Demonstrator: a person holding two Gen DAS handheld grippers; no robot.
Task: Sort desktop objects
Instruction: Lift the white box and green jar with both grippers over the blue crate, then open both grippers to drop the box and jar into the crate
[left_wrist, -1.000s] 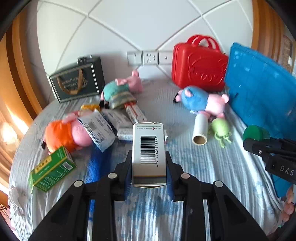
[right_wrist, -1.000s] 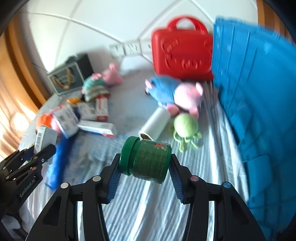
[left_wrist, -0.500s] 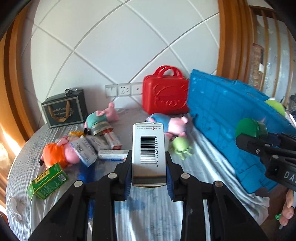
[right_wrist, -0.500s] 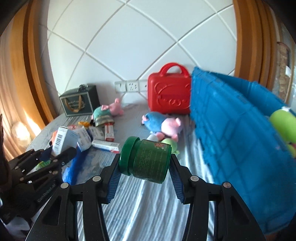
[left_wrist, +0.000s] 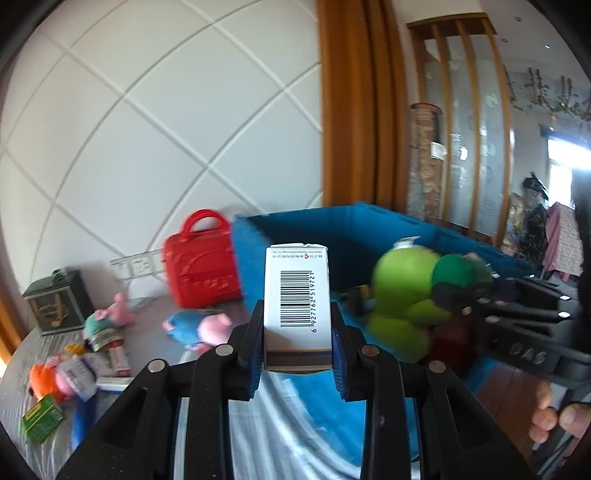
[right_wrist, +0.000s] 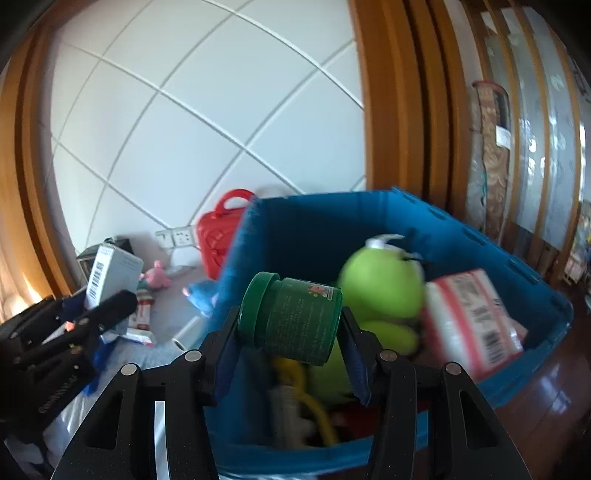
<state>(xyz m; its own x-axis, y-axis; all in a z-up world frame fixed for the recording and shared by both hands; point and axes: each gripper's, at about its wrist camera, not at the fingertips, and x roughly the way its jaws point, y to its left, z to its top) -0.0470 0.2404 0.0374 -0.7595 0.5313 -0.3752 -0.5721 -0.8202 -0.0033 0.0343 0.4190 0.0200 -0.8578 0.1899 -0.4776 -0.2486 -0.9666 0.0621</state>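
My left gripper (left_wrist: 297, 328) is shut on a white box with a barcode (left_wrist: 297, 295), held upright near the blue crate (left_wrist: 369, 225). My right gripper (right_wrist: 288, 332) is shut on a green jar with a green lid (right_wrist: 291, 319), lying sideways above the blue crate (right_wrist: 461, 236). Inside that crate sit a green plush toy (right_wrist: 382, 291) and a red-and-white package (right_wrist: 472, 317). In the left wrist view the right gripper (left_wrist: 465, 291) shows at the right with the green jar (left_wrist: 456, 271). In the right wrist view the left gripper (right_wrist: 99, 306) holds the white box (right_wrist: 109, 273) at the left.
On the grey table (left_wrist: 155, 317) lie pink plush toys (left_wrist: 110, 317), a blue and pink plush (left_wrist: 199, 326), medicine boxes (left_wrist: 40, 422) and a dark gift bag (left_wrist: 57, 302). A red case (left_wrist: 201, 266) stands by the wall. A hand (left_wrist: 557, 421) grips the right tool.
Both grippers have risen and swung right, away from the table's clutter, to the blue crate, whose inside now shows. Each still holds its object.
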